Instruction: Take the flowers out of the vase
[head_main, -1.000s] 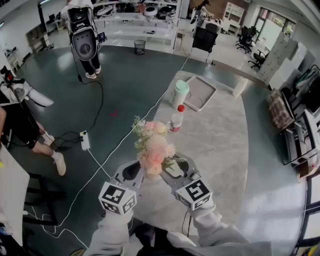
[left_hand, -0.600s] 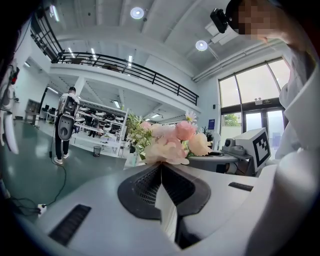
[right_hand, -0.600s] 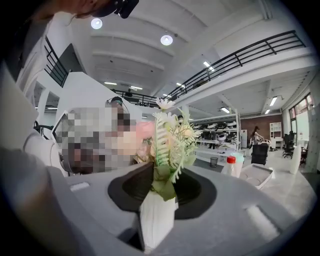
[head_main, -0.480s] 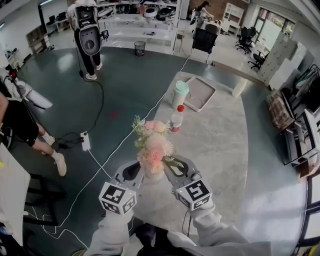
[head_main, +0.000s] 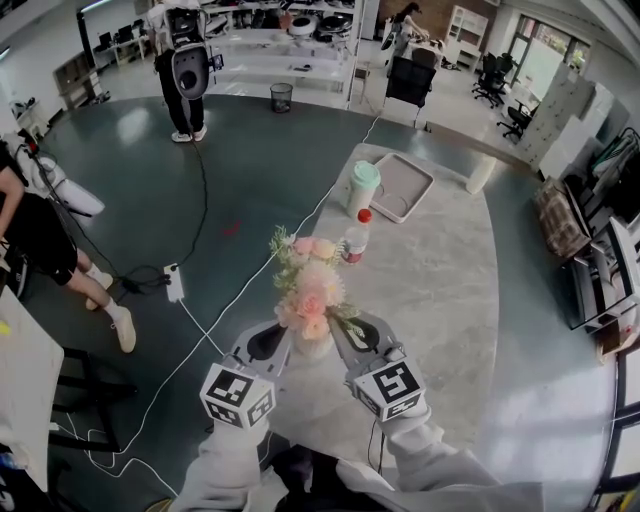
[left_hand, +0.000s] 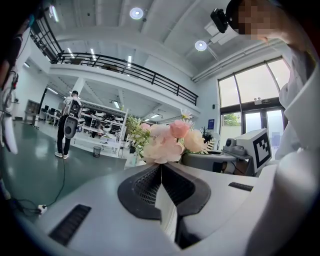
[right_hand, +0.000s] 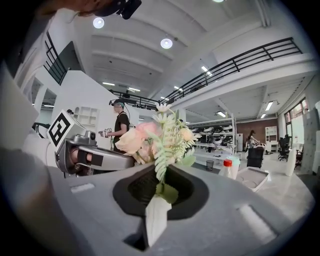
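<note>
Bouquet of pink and cream flowers with green fern stands in small white vase at near edge of grey marbled table. Jaws of right gripper, just closing, pinch the fern stems. Jaws of left gripper clenched, seemingly on vase rim; contact mostly hidden by blooms. Label on red-capped bottle unreadable.

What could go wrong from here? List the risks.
1. The right gripper, jaws just closing, seems to pinch only a leafy sprig of the flowers; pulling may tear it or leave the rest behind.
2. The left gripper holds the vase near the table edge; if it slips, the vase may tip off.
</note>
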